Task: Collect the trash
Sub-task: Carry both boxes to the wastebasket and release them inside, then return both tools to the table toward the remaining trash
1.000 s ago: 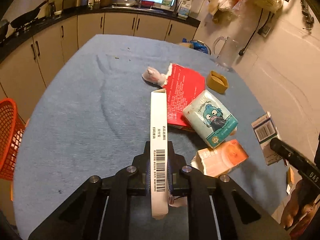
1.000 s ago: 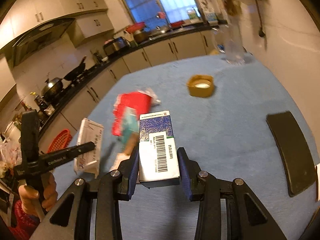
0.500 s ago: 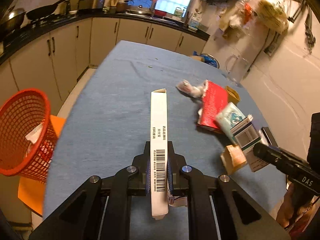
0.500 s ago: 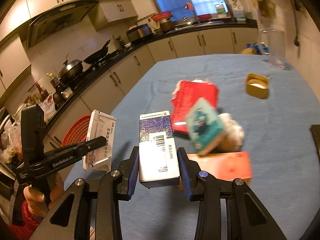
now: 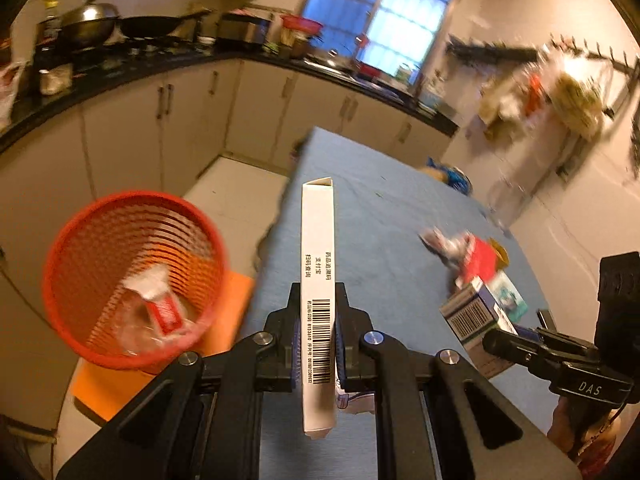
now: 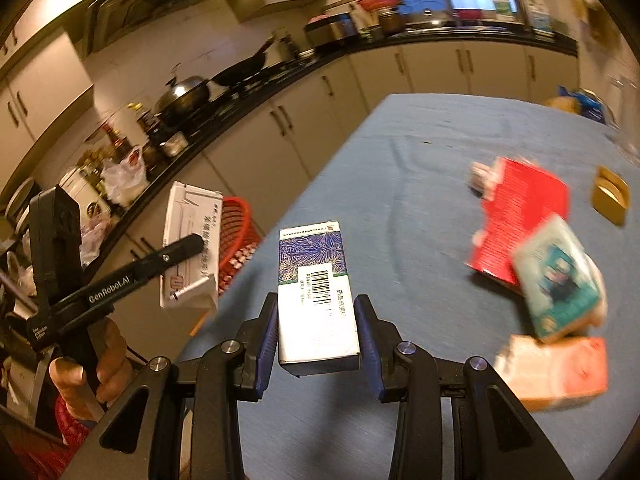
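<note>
The left gripper (image 5: 317,344), clamped on a narrow white carton (image 5: 317,280), is nearer the red mesh basket (image 5: 132,280) at lower left; the right gripper (image 6: 316,336) pinches a blue-patterned box (image 6: 316,300)

Motion blur smears the red packet (image 6: 520,220), teal tissue pack (image 6: 558,280) and orange carton (image 6: 556,372) on the blue table (image 6: 420,160), the red mesh basket (image 6: 236,236) sits half hidden behind a white box (image 6: 192,248), and the basket's contents (image 5: 160,308) remain indistinct.
</note>
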A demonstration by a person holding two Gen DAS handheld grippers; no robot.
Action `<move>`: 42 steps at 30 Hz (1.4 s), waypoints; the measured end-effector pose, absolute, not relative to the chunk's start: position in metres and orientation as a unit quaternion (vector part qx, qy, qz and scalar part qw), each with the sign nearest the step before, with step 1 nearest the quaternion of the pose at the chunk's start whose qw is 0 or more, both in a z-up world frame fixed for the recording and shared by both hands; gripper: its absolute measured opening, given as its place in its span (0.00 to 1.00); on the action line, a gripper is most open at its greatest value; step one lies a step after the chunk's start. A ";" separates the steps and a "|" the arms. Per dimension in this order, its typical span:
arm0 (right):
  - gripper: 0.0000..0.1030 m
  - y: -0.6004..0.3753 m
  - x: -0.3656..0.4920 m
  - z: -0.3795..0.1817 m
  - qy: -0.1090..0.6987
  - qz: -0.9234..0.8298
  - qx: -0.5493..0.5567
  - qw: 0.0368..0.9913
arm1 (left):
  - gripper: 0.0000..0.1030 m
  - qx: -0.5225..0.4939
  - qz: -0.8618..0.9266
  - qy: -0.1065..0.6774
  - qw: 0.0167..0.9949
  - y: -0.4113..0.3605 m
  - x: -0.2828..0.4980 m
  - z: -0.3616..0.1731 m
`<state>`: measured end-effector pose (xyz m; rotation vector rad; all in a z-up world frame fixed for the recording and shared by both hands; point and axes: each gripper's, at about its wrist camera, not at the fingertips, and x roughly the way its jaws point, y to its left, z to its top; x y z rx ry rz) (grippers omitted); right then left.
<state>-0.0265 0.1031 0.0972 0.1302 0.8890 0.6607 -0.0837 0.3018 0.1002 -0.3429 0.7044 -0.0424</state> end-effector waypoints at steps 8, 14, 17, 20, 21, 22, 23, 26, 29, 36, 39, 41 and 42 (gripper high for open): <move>0.39 0.177 -0.013 0.111 0.427 0.368 0.047 0.825 | 0.12 -0.186 0.040 0.329 0.925 0.371 -0.092 0.107; 0.39 0.238 0.007 0.116 0.435 0.406 0.047 0.802 | 0.12 -0.207 0.067 0.341 0.915 0.414 -0.086 0.092; 0.39 0.270 0.019 0.110 0.448 0.415 0.047 0.791 | 0.12 -0.219 0.075 0.350 0.908 0.432 -0.083 0.081; 0.39 0.301 0.030 0.097 0.461 0.416 0.043 0.783 | 0.12 -0.227 0.082 0.362 0.900 0.446 -0.079 0.067; 0.39 0.308 0.033 0.092 0.465 0.414 0.041 0.781 | 0.12 -0.230 0.081 0.367 0.898 0.448 -0.077 0.063; 0.39 0.313 0.036 0.089 0.469 0.412 0.041 0.780 | 0.12 -0.233 0.082 0.371 0.895 0.451 -0.076 0.058; 0.39 0.320 0.040 0.083 0.476 0.411 0.042 0.776 | 0.12 -0.233 0.082 0.373 0.895 0.453 -0.077 0.056; 0.40 0.332 0.047 0.067 0.492 0.403 0.037 0.771 | 0.12 -0.231 0.082 0.380 0.892 0.457 -0.076 0.048; 0.41 0.340 0.053 0.057 0.503 0.394 0.034 0.769 | 0.12 -0.232 0.083 0.379 0.892 0.461 -0.075 0.046; 0.45 0.337 0.057 0.059 0.500 0.389 0.035 0.773 | 0.34 -0.243 0.090 0.374 0.890 0.464 -0.077 0.045; 0.45 0.330 0.054 0.065 0.490 0.391 0.037 0.778 | 0.34 -0.244 0.088 0.372 0.891 0.460 -0.080 0.049; 0.45 0.322 0.050 0.071 0.483 0.393 0.042 0.782 | 0.34 -0.243 0.088 0.370 0.892 0.459 -0.081 0.052; 0.45 0.317 0.049 0.073 0.480 0.394 0.044 0.783 | 0.35 -0.243 0.087 0.369 0.893 0.457 -0.082 0.054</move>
